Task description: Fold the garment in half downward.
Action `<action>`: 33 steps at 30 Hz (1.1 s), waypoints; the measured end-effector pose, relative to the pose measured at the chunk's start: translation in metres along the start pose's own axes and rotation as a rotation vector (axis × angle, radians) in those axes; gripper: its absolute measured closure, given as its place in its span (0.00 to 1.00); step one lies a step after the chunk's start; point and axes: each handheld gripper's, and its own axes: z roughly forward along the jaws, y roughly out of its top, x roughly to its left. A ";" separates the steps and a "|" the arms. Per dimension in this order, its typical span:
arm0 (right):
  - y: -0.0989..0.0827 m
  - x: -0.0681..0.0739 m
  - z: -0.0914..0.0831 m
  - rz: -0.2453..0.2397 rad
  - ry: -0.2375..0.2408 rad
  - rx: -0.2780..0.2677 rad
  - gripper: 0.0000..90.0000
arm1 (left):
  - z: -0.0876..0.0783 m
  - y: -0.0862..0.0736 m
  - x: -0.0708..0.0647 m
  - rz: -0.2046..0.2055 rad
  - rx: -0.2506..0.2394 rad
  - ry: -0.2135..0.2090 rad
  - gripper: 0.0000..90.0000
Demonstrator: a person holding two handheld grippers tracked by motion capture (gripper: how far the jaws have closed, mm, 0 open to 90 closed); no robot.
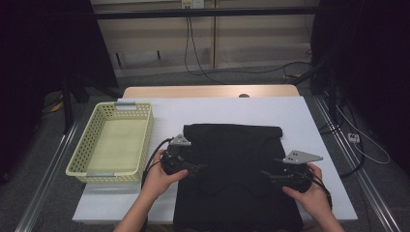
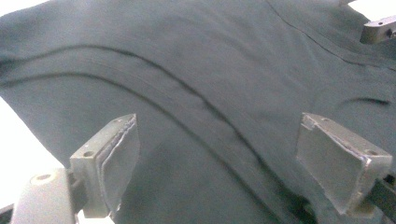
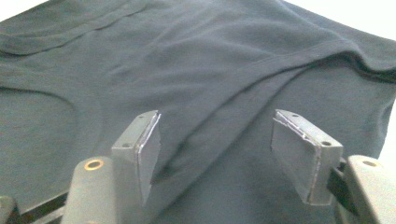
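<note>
Black cotton garment [image 1: 237, 169], part-folded, flat on the white-topped desk [image 1: 232, 108], reaching from mid-desk to the near edge and overhanging it a little. Far end already doubled over into a thick straight fold running parallel to the far edge; curved seam lines and loose overlapping flaps across the middle, not yet smoothed. Left gripper [image 1: 193, 168] low over the garment's left side, jaws spread wide, nothing between the pads, only cloth beneath [image 2: 196, 116]. Right gripper [image 1: 268, 175] low over the garment's right side, jaws likewise apart and empty, a raised ridge of fabric lying under the gap [image 3: 210, 93]. Both pointing inward toward each other, each held in a hand [image 1: 157, 181] coming up from the near edge. Pale yellow perforated plastic basket [image 1: 80, 162] at the left edge of the desk, well apart from the garment, with nothing visible inside. By the look of it, folding about midway: one fold made, neither side gripped. Left to do, probably: pinching the near or side edges, folding again to a compact bundle, then moving it across to the basket.
</note>
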 end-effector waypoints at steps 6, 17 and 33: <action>-0.008 0.011 -0.007 0.005 0.025 -0.015 0.35 | 0.000 -0.011 -0.012 0.032 0.030 -0.016 0.15; -0.021 0.019 -0.018 -0.002 0.037 -0.013 0.34 | 0.004 -0.017 -0.023 0.070 0.038 -0.019 0.11; -0.021 0.027 -0.009 -0.041 0.106 0.011 0.44 | 0.003 -0.020 -0.033 0.106 0.053 -0.050 0.30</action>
